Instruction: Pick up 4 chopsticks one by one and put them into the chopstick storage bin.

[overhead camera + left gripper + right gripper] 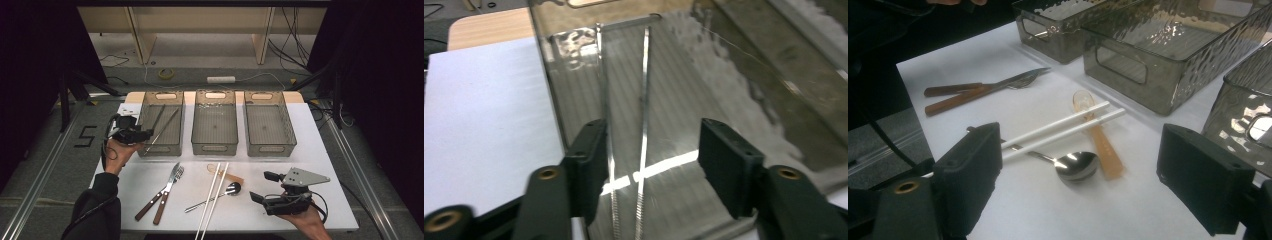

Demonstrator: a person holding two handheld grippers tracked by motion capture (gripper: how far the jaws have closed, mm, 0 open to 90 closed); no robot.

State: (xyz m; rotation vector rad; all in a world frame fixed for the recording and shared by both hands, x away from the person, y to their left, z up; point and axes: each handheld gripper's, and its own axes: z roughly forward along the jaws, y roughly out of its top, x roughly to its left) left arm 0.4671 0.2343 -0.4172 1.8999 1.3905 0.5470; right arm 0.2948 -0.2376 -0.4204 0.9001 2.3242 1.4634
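Left gripper sat at the near end of the left bin, jaws apart, holding nothing. Metal chopsticks lay loose on the bin's ribbed floor: two thin, shiny rods, long axis along the bin's length, tips pointing at the far wall. The bin was smoky translucent plastic with a dimpled wall. Right gripper hovered with jaws wide and empty, just beside the steel spoon and white chopsticks on the white table.

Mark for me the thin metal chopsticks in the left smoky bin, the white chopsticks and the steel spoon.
thin metal chopsticks [644, 100], left gripper view, mid shaft of one.
white chopsticks [1063, 127], right gripper view, middle of a stick.
steel spoon [1078, 165], right gripper view, bowl.
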